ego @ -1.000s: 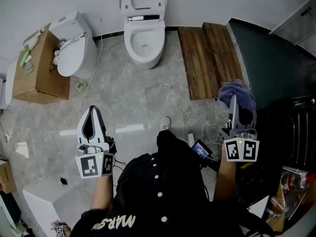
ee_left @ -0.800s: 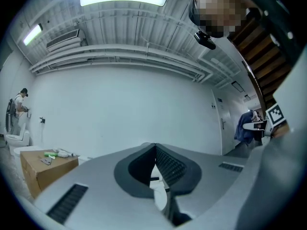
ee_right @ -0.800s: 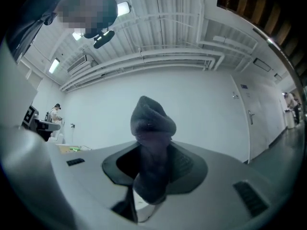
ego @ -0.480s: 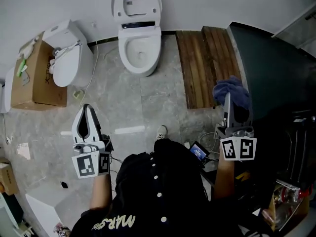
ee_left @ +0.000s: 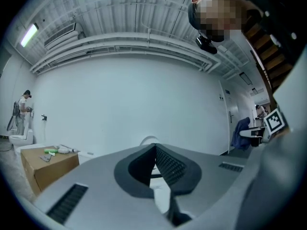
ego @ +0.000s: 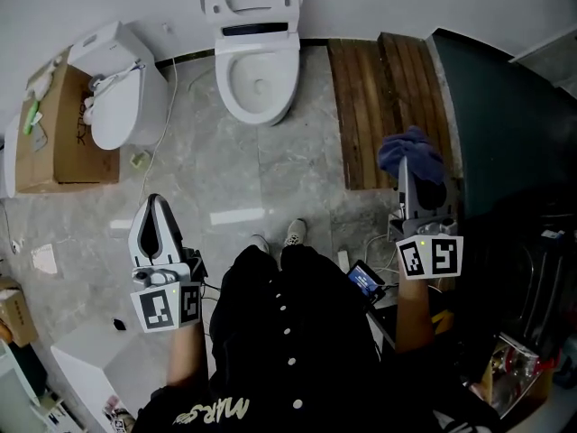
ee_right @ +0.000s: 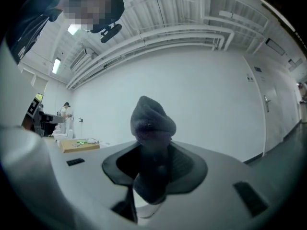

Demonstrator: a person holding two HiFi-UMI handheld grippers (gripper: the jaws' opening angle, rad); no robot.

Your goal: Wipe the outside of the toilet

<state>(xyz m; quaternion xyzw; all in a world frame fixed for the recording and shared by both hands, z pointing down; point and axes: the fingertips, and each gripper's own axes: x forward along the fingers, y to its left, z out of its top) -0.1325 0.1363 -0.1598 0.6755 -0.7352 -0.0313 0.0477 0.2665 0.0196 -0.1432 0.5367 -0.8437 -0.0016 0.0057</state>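
Note:
A white toilet with its lid up stands against the far wall, top centre of the head view. My right gripper is shut on a blue-purple cloth, held over the floor well right of the toilet; the cloth bulges out between the jaws in the right gripper view. My left gripper hangs over the grey floor, below and left of the toilet, jaws closed tip to tip with nothing between them. The toilet's top edge peeks just above the left jaws.
A second white toilet leans against a cardboard box at the left. Wooden boards lie right of the toilet, next to a dark green panel. Cables and a small device lie by my feet. A distant person stands far left.
The view has shifted forward toward the toilet. Both grippers kept their hold and spacing, and the right one with the cloth sits slightly higher in the picture.

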